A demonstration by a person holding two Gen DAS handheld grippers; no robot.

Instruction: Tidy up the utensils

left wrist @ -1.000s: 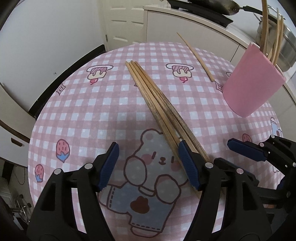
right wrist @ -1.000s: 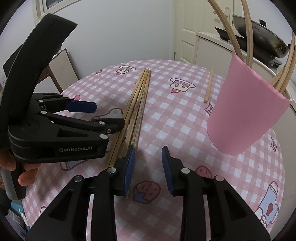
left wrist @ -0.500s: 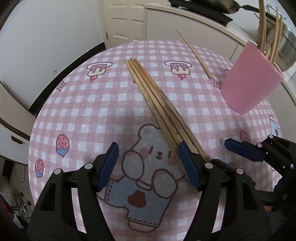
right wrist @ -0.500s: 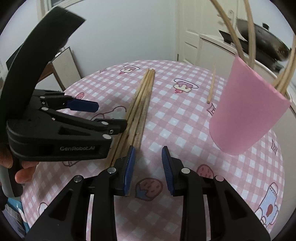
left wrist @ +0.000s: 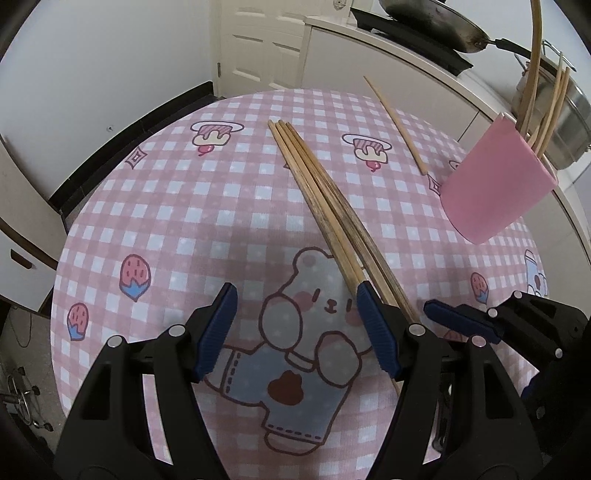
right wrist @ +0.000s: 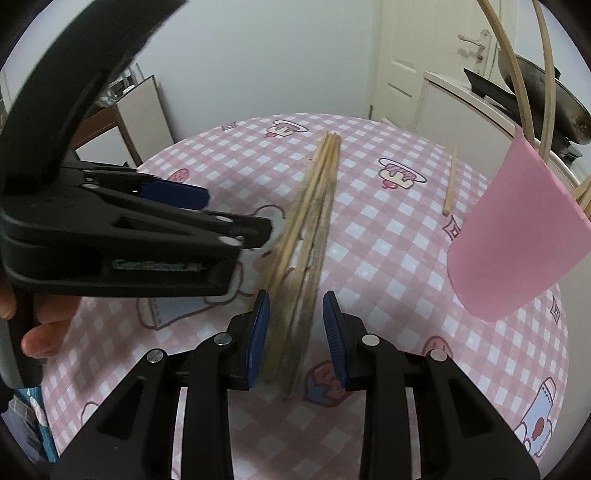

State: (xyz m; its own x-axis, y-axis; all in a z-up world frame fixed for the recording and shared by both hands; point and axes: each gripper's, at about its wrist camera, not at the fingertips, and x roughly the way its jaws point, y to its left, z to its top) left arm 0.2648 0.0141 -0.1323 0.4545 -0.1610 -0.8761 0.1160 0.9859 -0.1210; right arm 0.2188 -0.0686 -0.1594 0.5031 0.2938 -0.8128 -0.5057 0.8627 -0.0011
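Note:
A bundle of worn wooden chopsticks (left wrist: pixel 325 206) lies diagonally across the pink checked tablecloth (left wrist: pixel 184 206). My left gripper (left wrist: pixel 297 295) hovers open above the bear print, its right finger over the bundle's near end. My right gripper (right wrist: pixel 295 299) is open, and the near ends of the bundle (right wrist: pixel 314 221) lie between its fingers without the pads pressing. A single chopstick (left wrist: pixel 399 125) lies apart at the far side. The pink cup (left wrist: pixel 495 184) on the right holds several chopsticks. In the right wrist view the left gripper (right wrist: pixel 236 214) stands just left of the bundle.
A person's hand (right wrist: pixel 37 332) holds the left gripper's handle. Behind the round table a white counter (left wrist: pixel 369 48) carries a dark wok (left wrist: pixel 436 22) and a steel pot (left wrist: pixel 569 122). A white door (left wrist: pixel 266 44) is at the back. The table edge drops off at the left.
My right gripper has shifted left, so the bundle's near ends now lie between its fingers instead of left of them. The left gripper has barely moved. Neither opening has changed.

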